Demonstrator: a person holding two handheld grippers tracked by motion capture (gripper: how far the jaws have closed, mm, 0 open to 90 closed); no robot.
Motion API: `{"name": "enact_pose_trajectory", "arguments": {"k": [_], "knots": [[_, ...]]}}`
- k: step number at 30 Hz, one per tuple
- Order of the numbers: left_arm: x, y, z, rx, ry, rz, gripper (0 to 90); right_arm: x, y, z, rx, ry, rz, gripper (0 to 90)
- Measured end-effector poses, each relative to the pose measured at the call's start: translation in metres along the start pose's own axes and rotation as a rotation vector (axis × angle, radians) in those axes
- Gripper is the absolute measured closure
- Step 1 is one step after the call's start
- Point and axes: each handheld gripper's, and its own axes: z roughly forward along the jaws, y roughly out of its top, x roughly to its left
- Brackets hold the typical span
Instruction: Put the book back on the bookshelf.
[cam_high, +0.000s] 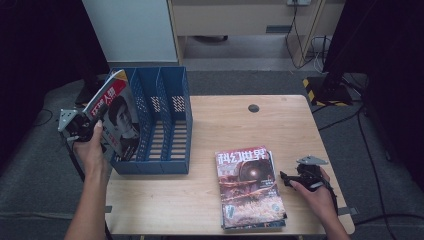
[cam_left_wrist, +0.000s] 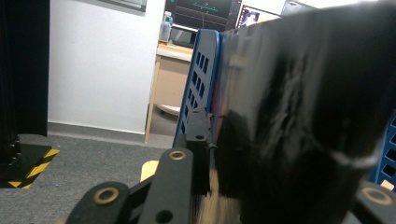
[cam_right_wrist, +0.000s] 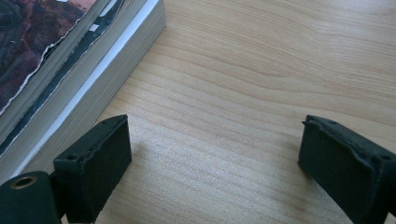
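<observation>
1. The left gripper (cam_high: 84, 126) was clamped on a magazine (cam_high: 116, 117) with a red masthead and a black-and-white portrait, held tilted over the leftmost compartment of the blue file rack (cam_high: 165, 127) at the table's (cam_high: 280, 125) left edge.
2. The step in hand looked like filing that magazine; next it likely needed straightening upright and lowering between the dividers before release.
3. The right gripper (cam_high: 287, 179), jaws apart and empty, rested on the table just beside the magazine stack (cam_high: 249, 187) near the front edge.
4. The top cover's red title read 科幻世界; the held magazine's masthead seemed to include 人物.
</observation>
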Motion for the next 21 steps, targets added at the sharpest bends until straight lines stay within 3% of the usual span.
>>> {"name": "enact_pose_trajectory", "arguments": {"k": [6, 10, 18, 21], "knots": [[-0.002, 0.000, -0.004, -0.002, -0.003, 0.013, 67.5, 0.000, 0.000, 0.000, 0.000, 0.000, 0.000, 9.4], [0.000, -0.002, -0.008, 0.015, 0.015, 0.004, 53.8, 0.000, 0.000, 0.000, 0.000, 0.000, 0.000, 9.4], [-0.007, -0.011, -0.021, 0.069, 0.030, 0.080, 33.3, 0.000, 0.000, 0.000, 0.001, 0.001, 0.000, 9.3], [-0.011, -0.019, -0.028, 0.081, 0.028, 0.080, 27.2, 0.000, 0.000, 0.000, 0.001, 0.005, 0.001, 9.2]]}}
